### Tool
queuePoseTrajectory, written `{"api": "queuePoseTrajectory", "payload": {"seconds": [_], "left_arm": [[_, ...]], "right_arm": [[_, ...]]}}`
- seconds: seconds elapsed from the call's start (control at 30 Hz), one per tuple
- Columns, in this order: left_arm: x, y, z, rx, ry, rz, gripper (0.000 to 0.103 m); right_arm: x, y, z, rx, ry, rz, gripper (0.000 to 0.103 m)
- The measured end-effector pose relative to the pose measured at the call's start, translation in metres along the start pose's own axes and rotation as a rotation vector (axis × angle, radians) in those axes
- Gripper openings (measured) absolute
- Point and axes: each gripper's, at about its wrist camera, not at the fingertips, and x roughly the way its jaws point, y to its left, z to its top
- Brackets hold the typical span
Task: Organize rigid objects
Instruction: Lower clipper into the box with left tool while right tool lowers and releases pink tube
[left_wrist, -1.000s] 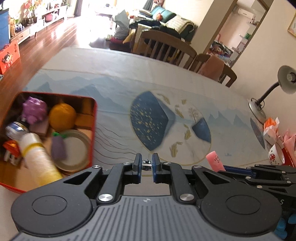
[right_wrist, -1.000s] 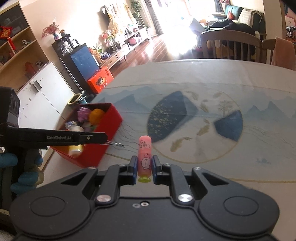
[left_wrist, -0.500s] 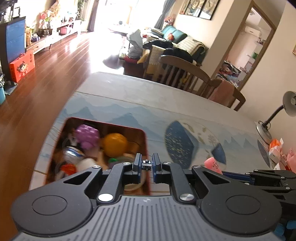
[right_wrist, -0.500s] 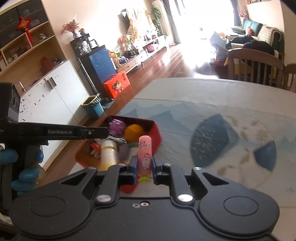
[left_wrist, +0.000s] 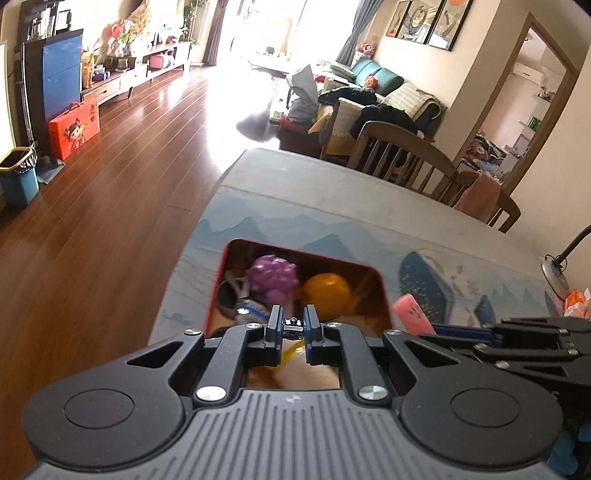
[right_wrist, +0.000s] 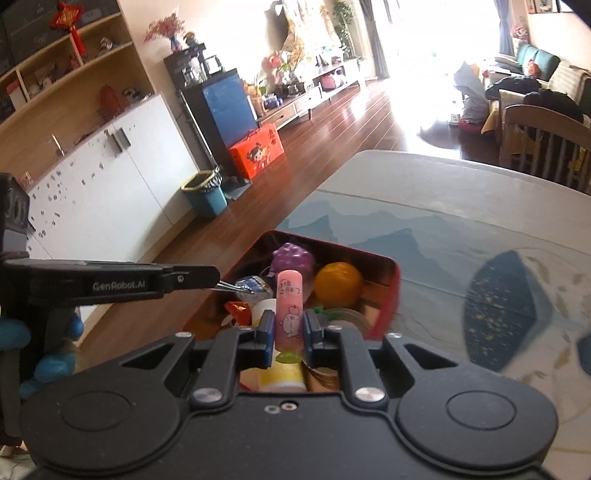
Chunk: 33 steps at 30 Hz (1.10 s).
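You are in the carry-and-drop step: your right gripper (right_wrist: 290, 334) has its fingers closed on a pink cylindrical tube with a cartoon print and a green-yellow cap (right_wrist: 289, 310), held upright between the pads and poised over the near part of the red rectangular metal tin (right_wrist: 392, 291). Your left gripper (left_wrist: 293, 326) has its fingers nearly together on a small metal binder clip (left_wrist: 293, 325), also over the tin; from the right wrist view the clip's wire loops (right_wrist: 231, 286) stick out past the fingertips.

The tin sits near the left edge of the worktop with the blue mountain-print cover (left_wrist: 332, 218) and already holds a purple knobbly grape toy (left_wrist: 272, 275), an orange ball-shaped fruit (left_wrist: 327, 291), a small can with a blue label (right_wrist: 255, 286) and a white-and-yellow bottle (right_wrist: 280, 376).

The next move, as I judge it, calls for lowering both grippers a little over a free spot, then parting the fingers so tube and clip fall inside the walls, not onto the rim.

Each gripper body hides the near half of the tin, so you cannot see how much room is left there. How firmly the clip is pinched is hard to make out.
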Motion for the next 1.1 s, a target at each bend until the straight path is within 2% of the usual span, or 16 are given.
{"api": "queuePoseTrajectory", "payload": {"seconds": [0.23,0.47,0.93,1.1], "left_arm": [[0.014,0.015,-0.010,0.004,0.039,-0.031,0.010],[0.026,0.021,-0.024,0.020,0.087,-0.028,0.010],[0.048,0.019,-0.033,0.060,0.150,-0.017,0.011],[0.055,0.013,-0.032,0.084,0.161,-0.008,0.011]], "right_arm": [[0.040,0.007,0.006,-0.007,0.029,-0.028,0.015],[0.066,0.008,0.001,-0.008,0.080,-0.059,0.015],[0.083,0.012,-0.001,-0.019,0.134,-0.084,0.015],[0.079,0.012,-0.002,-0.013,0.136,-0.074,0.021]]}}
